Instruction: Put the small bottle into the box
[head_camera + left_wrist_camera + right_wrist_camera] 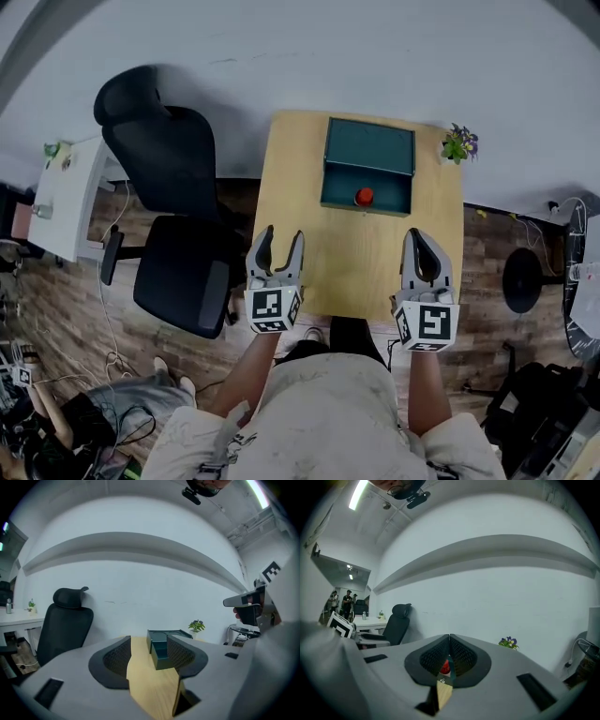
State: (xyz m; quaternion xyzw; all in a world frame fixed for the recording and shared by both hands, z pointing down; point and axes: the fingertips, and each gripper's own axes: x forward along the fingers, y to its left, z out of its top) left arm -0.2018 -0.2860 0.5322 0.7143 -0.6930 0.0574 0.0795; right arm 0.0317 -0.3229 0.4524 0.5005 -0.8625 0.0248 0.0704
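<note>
The small bottle [364, 196] shows in the head view only as a little red round top at the far end of the desk [356, 272], within the darker front part of the open teal box [369, 145]. Whether it already stands inside that recess or just against its front I cannot tell. In the right gripper view it is a red spot [446, 666] seen far off through the slit under the jaw tips. Both tools hang at the near edge of the desk, well apart from it. The left gripper [281, 234] has its jaws spread with nothing but bare wood between them, while the right gripper [417, 234] has its jaws pressed together at the tips and carries nothing. Judging by its size against the box, the bottle is likely light and stiff, with a smooth round body that could slip or twist under a hard pinch and topple if nudged sideways. The safest hold seems to be a moderate squeeze across the cap or the neck just below it, with the textured pads on opposite sides. The jaws should come down from above so that they clear the box wall.
</note>
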